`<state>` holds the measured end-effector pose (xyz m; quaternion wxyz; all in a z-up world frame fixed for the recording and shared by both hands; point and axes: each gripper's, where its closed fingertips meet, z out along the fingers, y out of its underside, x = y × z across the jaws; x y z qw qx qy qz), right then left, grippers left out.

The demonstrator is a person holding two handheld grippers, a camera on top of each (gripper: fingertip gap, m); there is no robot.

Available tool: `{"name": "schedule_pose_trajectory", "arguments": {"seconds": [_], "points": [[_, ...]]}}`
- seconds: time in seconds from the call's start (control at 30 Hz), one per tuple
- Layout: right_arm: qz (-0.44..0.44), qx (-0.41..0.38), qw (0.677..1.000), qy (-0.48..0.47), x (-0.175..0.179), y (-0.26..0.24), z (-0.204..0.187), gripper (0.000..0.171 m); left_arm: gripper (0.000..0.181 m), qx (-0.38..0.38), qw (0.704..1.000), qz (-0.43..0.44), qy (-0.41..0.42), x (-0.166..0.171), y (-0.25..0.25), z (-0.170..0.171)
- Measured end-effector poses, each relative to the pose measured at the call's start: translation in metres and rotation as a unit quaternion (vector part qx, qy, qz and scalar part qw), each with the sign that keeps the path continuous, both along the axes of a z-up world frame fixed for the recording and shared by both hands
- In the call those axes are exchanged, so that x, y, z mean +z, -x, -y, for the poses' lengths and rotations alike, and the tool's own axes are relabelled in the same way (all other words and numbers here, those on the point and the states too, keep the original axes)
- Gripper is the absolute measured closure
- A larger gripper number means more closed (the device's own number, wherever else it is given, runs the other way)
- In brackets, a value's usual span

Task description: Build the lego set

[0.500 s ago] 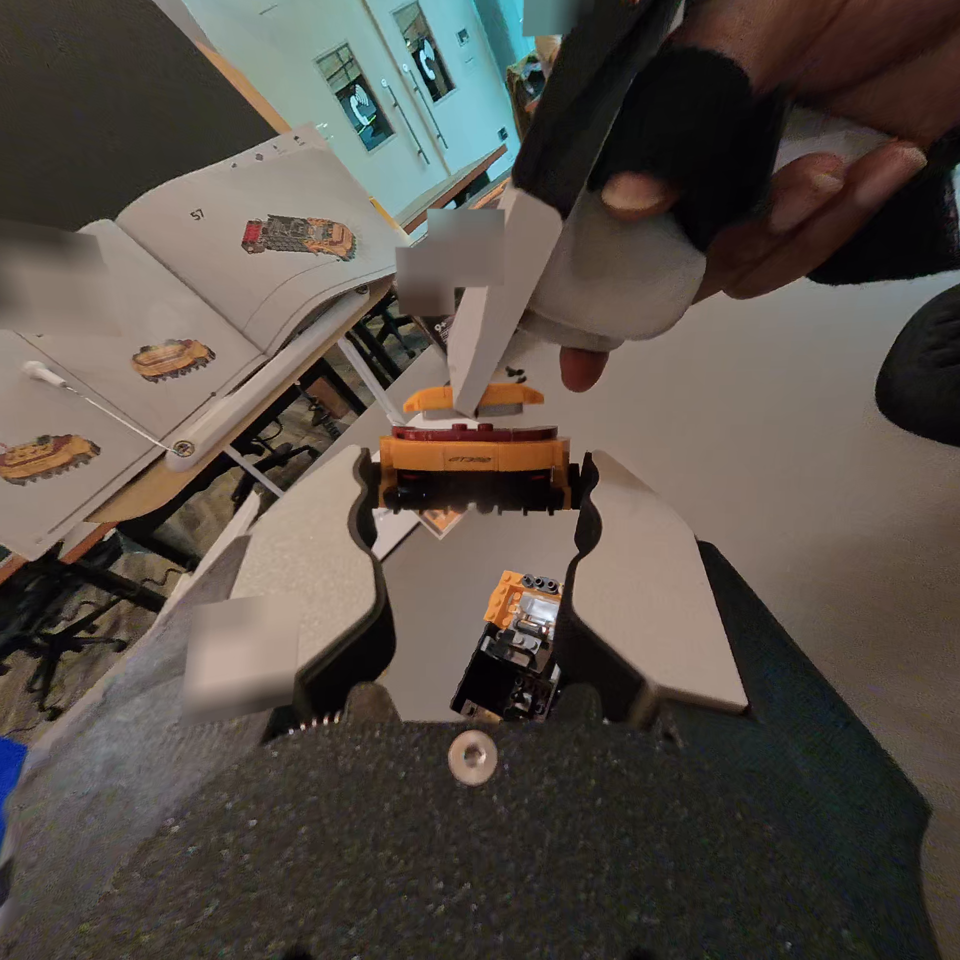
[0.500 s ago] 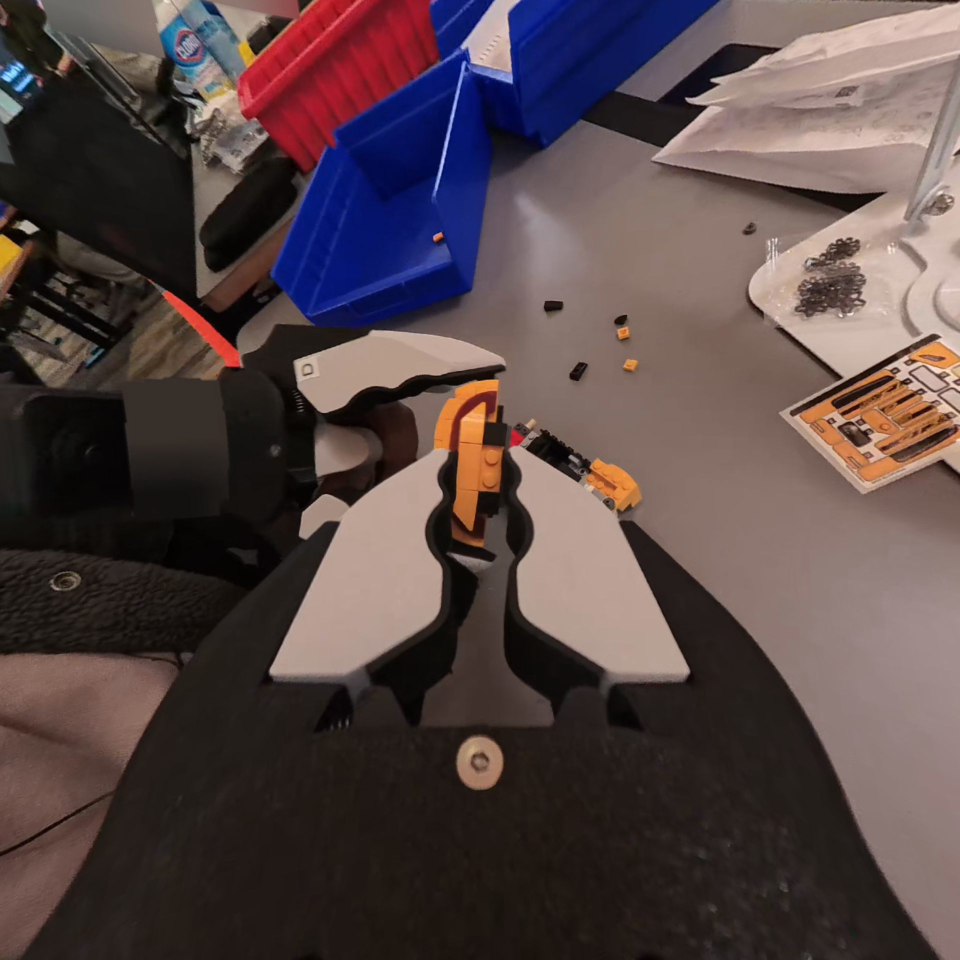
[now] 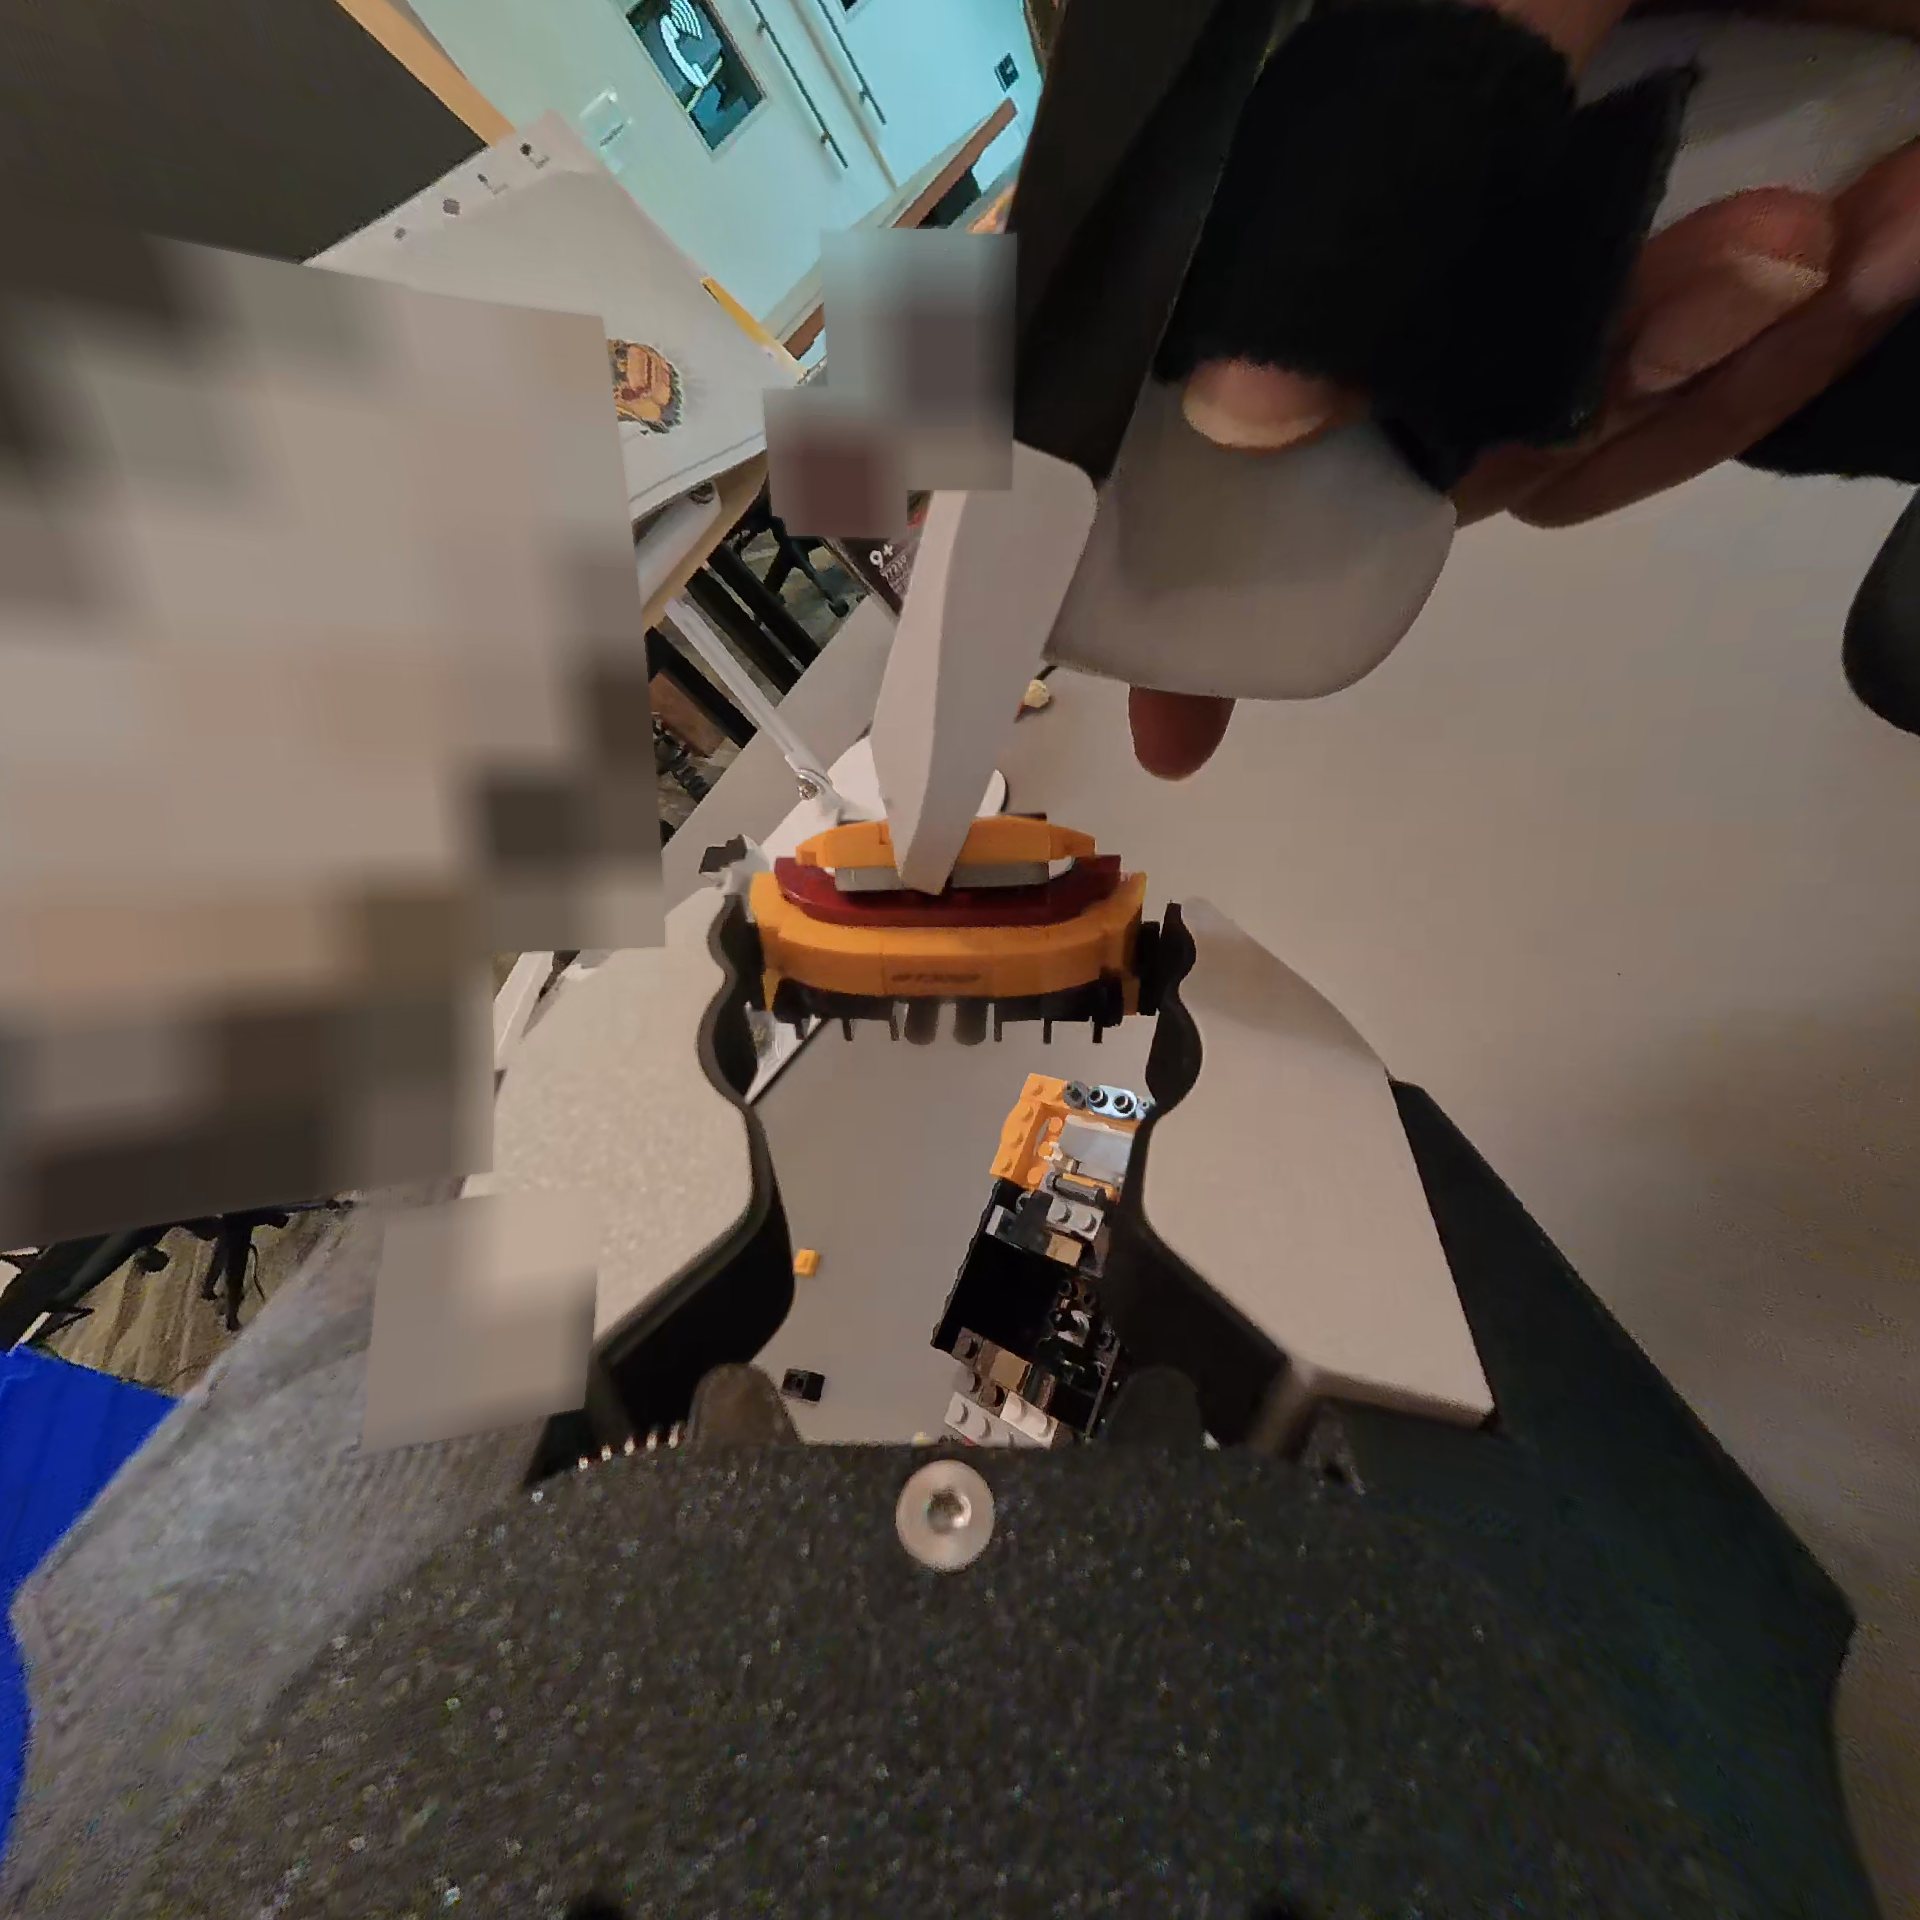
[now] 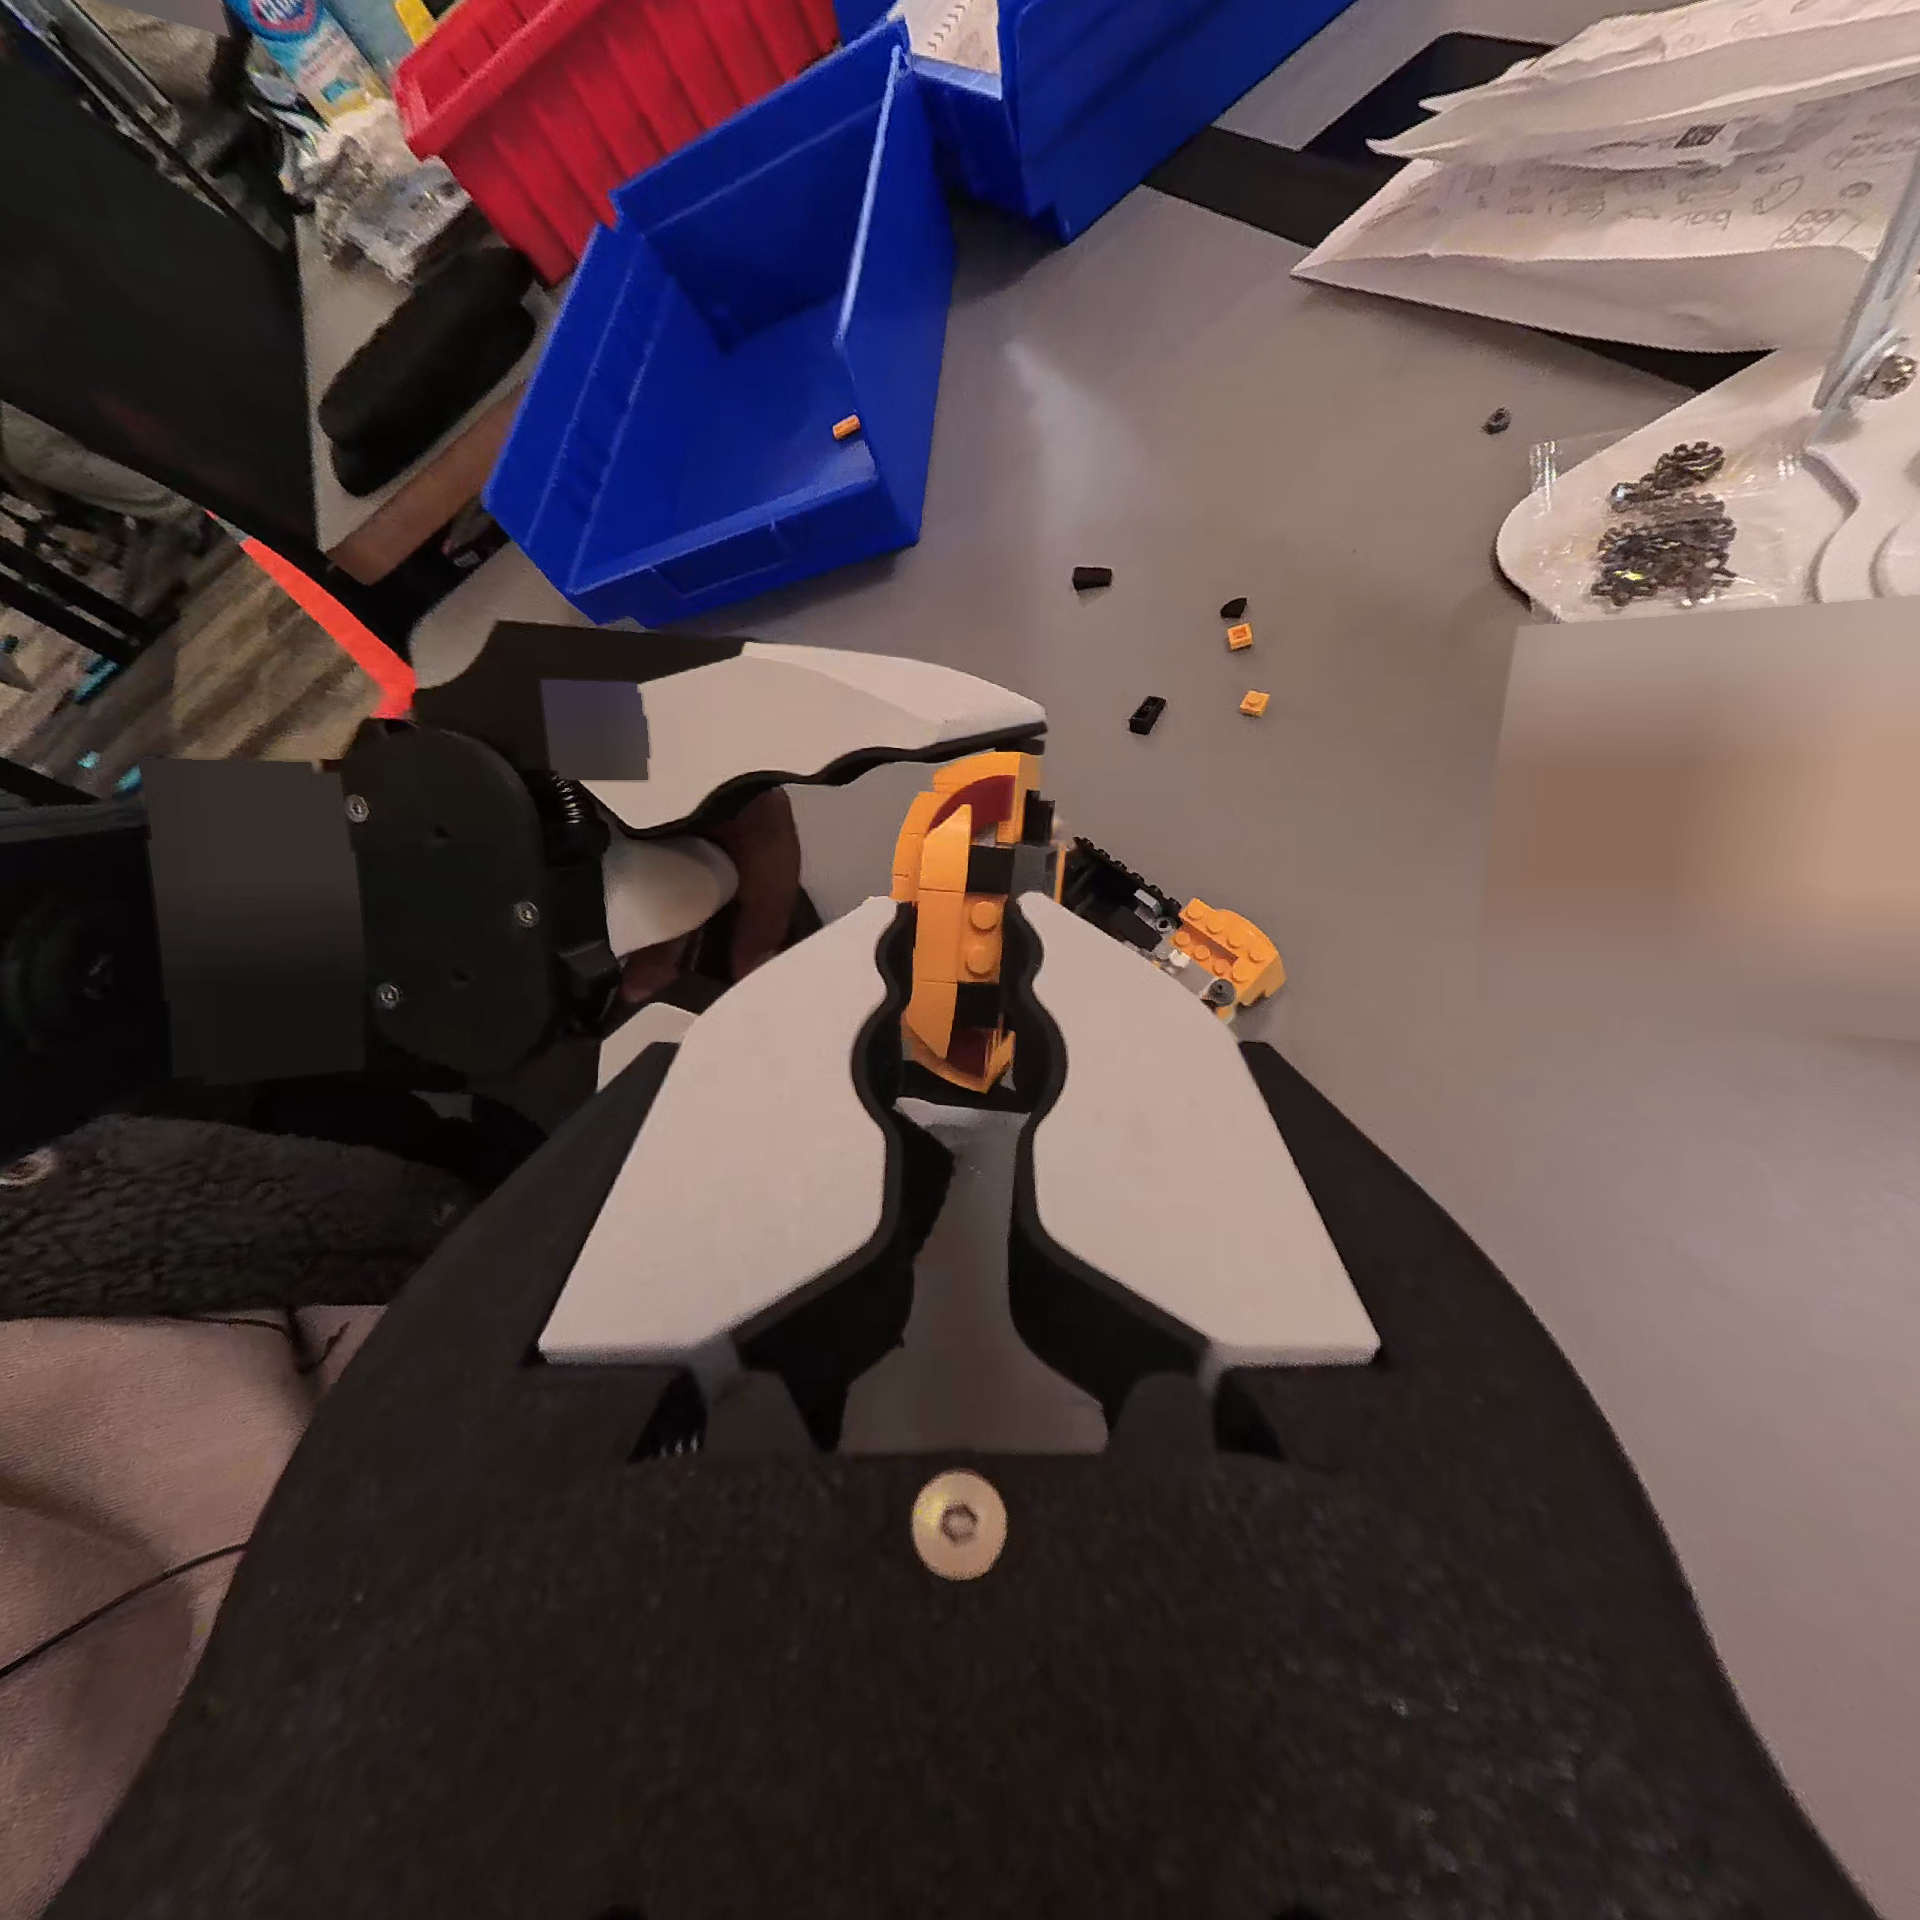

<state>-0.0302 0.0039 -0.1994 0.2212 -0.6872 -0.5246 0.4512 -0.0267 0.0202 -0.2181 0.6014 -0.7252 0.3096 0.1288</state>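
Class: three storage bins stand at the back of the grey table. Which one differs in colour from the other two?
The red bin, far left in the right wrist view. The other two bins are blue.

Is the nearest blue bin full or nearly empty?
Nearly empty. The right wrist view shows the blue bin with a bare floor holding only one small orange piece.

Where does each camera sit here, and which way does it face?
Left wrist view: on the left tool, facing along its fingers at the orange lego piece it grips; the right tool and a hand show above.
Right wrist view: on the right tool, facing across the grey table toward blue bins; the left tool shows left.
Shared: the orange piece and lego chassis.
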Motion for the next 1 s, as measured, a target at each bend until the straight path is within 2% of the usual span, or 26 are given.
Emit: {"name": "schedule_pose_trajectory", "arguments": {"seconds": [0.33, 0.67, 0.83, 1.0], "points": [[0.029, -0.014, 0.998, -0.058, -0.011, -0.001, -0.004, 0.155, 0.107, 0.002, 1.000, 0.014, 0.017, -0.009, 0.001, -0.003], [0.043, -0.022, 0.994, -0.095, -0.012, 0.003, -0.008, 0.152, 0.107, -0.006, 0.997, 0.078, 0.026, -0.010, 0.002, -0.006], [0.033, -0.023, 0.994, -0.099, -0.002, 0.006, -0.009, 0.147, 0.107, -0.011, 0.990, 0.137, 0.032, -0.007, 0.006, -0.007], [0.008, -0.029, 0.993, -0.118, 0.015, 0.004, -0.014, 0.133, 0.107, -0.008, 0.985, 0.169, 0.031, -0.004, 0.012, -0.008]]}}
